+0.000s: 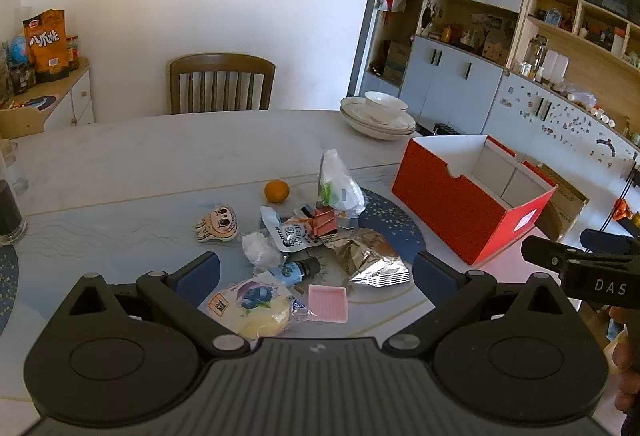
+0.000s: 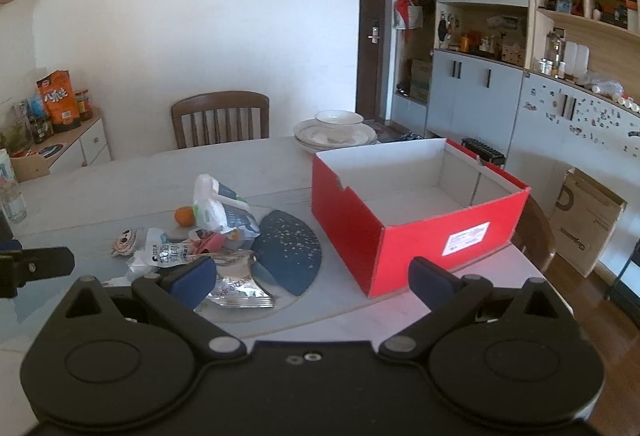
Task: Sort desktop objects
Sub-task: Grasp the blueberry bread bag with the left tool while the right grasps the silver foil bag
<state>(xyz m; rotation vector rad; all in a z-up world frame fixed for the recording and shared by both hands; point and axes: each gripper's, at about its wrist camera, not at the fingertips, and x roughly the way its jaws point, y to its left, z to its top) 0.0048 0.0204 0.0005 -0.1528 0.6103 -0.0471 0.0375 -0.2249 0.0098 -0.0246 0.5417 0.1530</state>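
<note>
Both our grippers hang spread and empty: left gripper (image 1: 316, 272), right gripper (image 2: 312, 276). The clutter pile (image 1: 304, 236) lies on the table straight ahead of the left one, so left is nearer; the red box (image 2: 400, 212) sits ahead of the right.

A pale marble-look table (image 1: 160, 156) carries a red box (image 1: 460, 204), stacked white dishes (image 1: 378, 116), an orange (image 1: 276, 191), a cartoon figure (image 1: 218, 223), 1 blue placemat (image 2: 288, 252) and heaped snack wrappers (image 1: 368, 256).
</note>
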